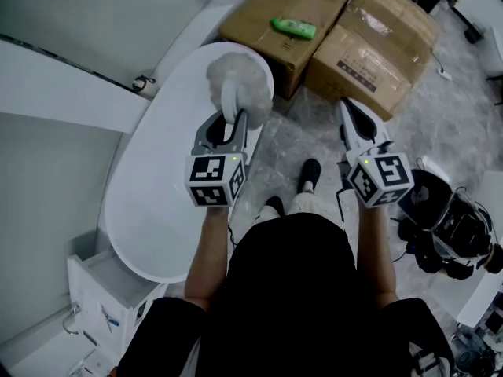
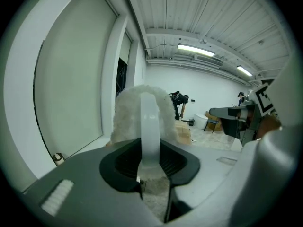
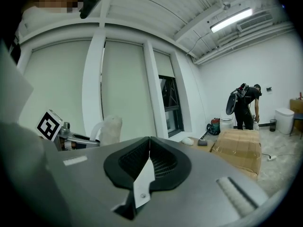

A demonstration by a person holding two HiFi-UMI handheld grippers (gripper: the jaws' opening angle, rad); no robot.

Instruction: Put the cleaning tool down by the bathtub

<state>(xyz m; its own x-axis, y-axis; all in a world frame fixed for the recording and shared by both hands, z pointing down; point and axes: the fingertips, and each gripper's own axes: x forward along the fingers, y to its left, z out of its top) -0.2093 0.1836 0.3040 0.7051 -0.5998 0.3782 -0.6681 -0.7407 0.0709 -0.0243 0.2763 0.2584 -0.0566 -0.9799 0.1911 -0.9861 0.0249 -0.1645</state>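
From the head view, my left gripper (image 1: 229,124) is clenched on the white handle of the cleaning tool (image 1: 240,85). Its fluffy white head sticks out past the jaws and sits over the far rim of the white oval bathtub (image 1: 141,210), held up and not set down. My right gripper (image 1: 350,110) hovers over the grey marbled floor (image 1: 279,151), near two cardboard boxes (image 1: 369,53), one carrying a green object (image 1: 294,27).

In the left gripper view, the handle stands upright, pinched between the dark pads, with the fluff arching behind it. Pale wall panels (image 2: 71,89) fill the left, strip lights (image 2: 195,49) run along the ribbed ceiling, and a distant person (image 2: 180,104) bends over.

In the right gripper view, the jaws meet with nothing between them. A dark window (image 3: 170,103) stands beyond.
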